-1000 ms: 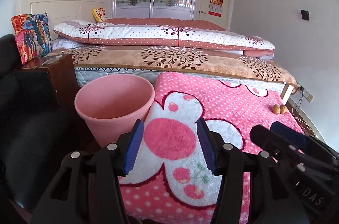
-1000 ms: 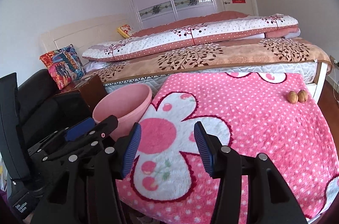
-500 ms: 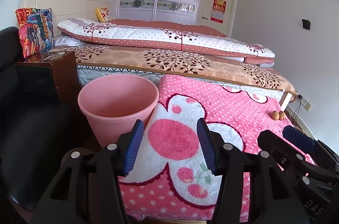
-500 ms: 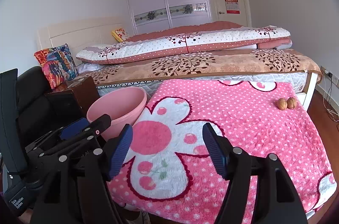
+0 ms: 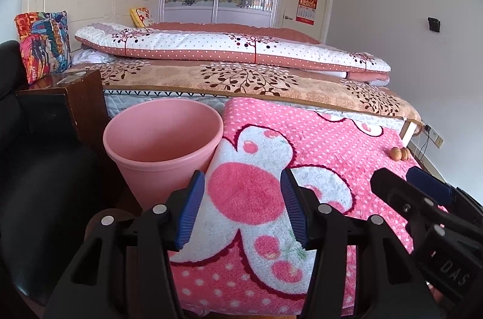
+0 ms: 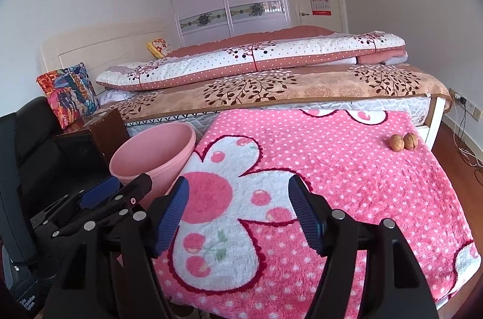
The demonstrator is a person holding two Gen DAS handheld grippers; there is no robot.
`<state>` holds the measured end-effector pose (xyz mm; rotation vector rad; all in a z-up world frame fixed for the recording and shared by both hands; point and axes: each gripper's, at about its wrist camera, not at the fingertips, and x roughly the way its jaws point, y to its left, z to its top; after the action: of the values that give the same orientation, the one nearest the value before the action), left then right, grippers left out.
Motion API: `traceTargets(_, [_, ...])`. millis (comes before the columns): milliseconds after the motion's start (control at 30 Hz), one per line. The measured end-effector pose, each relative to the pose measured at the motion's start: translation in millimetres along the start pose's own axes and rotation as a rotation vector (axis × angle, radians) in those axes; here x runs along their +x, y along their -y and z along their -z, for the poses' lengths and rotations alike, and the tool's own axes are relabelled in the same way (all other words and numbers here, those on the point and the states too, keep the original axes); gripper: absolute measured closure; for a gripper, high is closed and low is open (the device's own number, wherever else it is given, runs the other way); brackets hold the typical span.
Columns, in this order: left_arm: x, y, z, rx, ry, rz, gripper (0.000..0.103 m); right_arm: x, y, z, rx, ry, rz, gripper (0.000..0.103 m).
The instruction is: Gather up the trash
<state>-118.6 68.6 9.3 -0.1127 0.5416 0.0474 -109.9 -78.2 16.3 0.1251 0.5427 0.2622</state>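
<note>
While both grippers' jaws stand apart, empty, two brown walnuts (image 6: 403,141) sit far right on pink dotted blanket (image 6: 347,168); pink plastic bucket (image 5: 163,138) left.

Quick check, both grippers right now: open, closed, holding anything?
Left gripper: open, nothing between its jaws.
Right gripper: open wide, nothing held.

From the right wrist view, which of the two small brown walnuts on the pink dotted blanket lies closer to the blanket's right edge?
The darker round brown walnut on the right lies closer to that edge; the paler walnut touches its left side, further onto the pink dotted blanket.
</note>
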Motion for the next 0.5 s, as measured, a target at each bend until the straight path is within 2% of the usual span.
traceTargets(133, [9.7,-10.8,-7.2,-0.011,-0.022,0.009,0.050,14.0,-5.8,-4.2,-0.010,-0.012,-0.010,0.036])
traceTargets(267, [20.1,-31.1,-26.4,-0.072,-0.043,0.021,0.050,29.7,-10.5,-17.5,-0.032,0.004,-0.011,0.036])
traceTargets(500, [41.9,-51.3,-42.1,-0.067,-0.073,-0.032,0.051,53.0,-18.2,-38.7,-0.041,0.008,-0.044,0.036])
